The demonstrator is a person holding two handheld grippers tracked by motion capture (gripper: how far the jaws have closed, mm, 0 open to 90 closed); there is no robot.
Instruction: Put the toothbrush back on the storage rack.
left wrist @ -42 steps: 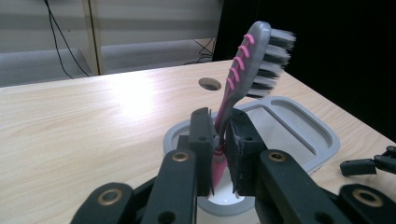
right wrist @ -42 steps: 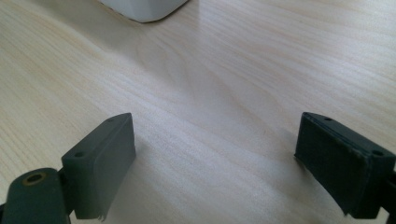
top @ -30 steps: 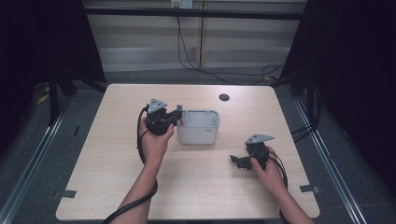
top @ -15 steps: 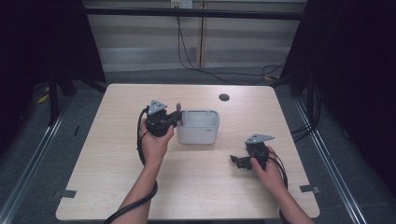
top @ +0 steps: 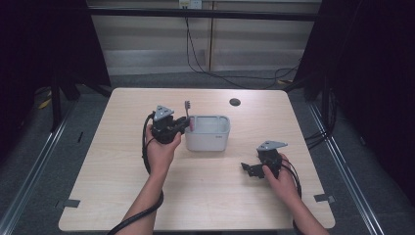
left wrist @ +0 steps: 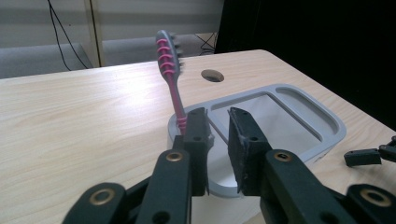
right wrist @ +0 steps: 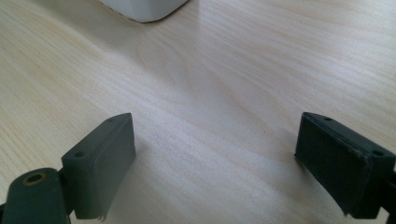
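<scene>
A pink and grey toothbrush (top: 187, 108) (left wrist: 170, 65) stands upright, bristles up, in the left end of a grey plastic box (top: 208, 141) (left wrist: 337, 127) at mid-table. My left gripper (top: 185, 125) (left wrist: 217, 116) is at that end of the box. Its jaws have just been opening and show a narrow gap with nothing between them. The toothbrush handle runs down just behind the left jaw. My right gripper (top: 247, 169) (right wrist: 215, 129) rests low over bare tabletop to the right of the box, open wide and holding nothing.
A round cable hole (top: 235, 102) (left wrist: 212, 75) sits in the wooden table (top: 112, 196) behind the box. The right gripper's jaws (left wrist: 369, 156) appear at the edge of the left gripper view. Dark frames and cables surround the table.
</scene>
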